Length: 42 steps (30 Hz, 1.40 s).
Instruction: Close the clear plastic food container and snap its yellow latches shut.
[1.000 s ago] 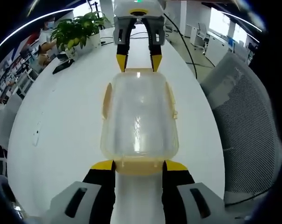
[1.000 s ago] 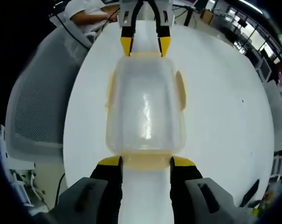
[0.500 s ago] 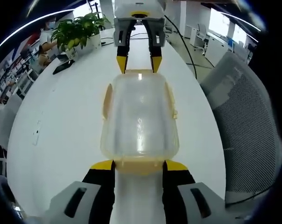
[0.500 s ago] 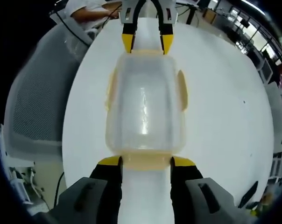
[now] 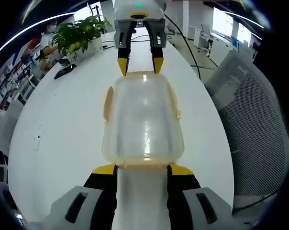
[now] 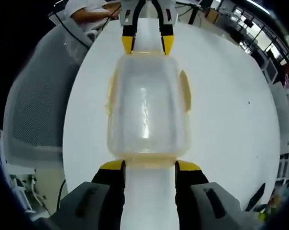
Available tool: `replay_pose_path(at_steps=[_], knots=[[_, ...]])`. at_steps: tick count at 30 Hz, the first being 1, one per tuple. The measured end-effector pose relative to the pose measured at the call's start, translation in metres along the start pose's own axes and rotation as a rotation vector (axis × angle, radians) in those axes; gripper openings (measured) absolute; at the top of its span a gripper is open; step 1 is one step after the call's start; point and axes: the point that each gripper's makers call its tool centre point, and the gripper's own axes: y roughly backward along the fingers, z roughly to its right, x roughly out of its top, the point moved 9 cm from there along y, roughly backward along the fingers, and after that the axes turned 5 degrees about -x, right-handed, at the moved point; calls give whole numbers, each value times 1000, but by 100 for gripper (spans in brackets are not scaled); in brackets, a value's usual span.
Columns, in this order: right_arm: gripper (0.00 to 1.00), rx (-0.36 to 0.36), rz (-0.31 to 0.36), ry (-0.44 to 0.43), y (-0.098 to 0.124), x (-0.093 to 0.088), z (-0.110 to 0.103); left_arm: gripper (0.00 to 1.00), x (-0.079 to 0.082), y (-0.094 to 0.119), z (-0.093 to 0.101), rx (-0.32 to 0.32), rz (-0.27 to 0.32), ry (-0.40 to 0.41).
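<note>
Clear plastic food container [image 5: 143, 122] with its lid on, resting on the white bench [image 5: 63, 124] between the two tongs. Yellow latches [image 5: 107, 102] lie along its long sides. Left tongs [image 5: 142, 168]: jaws parted, yellow tips flanking the latch [image 5: 143, 166] at the container's near end. Right tongs [image 6: 148, 165]: jaws likewise parted about the opposite end's latch [image 6: 148, 163]; whether either pair presses the latch cannot be told. A potted plant [image 5: 77, 36] stands far along the bench; a mesh office chair [image 5: 252, 129] sits beside it.
</note>
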Motion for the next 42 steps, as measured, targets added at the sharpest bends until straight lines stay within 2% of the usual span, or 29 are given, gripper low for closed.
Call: replay_pose_path(at_steps=[11, 14, 19, 22, 28, 38, 42], knots=[[41, -23, 19, -56, 10, -5, -1, 38, -3, 10, 0, 29, 26, 64], [43, -32, 42, -117, 13, -6, -2, 40, -5, 13, 1, 42, 36, 136], [42, -51, 92, -208, 19, -6, -5, 39, -9, 18, 3, 63, 49, 194], [42, -69, 114, -272, 22, -7, -5, 39, -9, 20, 5, 56, 83, 261], [41, -82, 168, -375, 22, -6, -10, 37, -9, 23, 8, 79, 109, 353], [41, -121, 230, -496, 20, -4, -16, 36, -11, 19, 10, 147, 147, 485], [41, -144, 230, -523, 19, -3, -19, 35, -13, 16, 11, 168, 157, 524]])
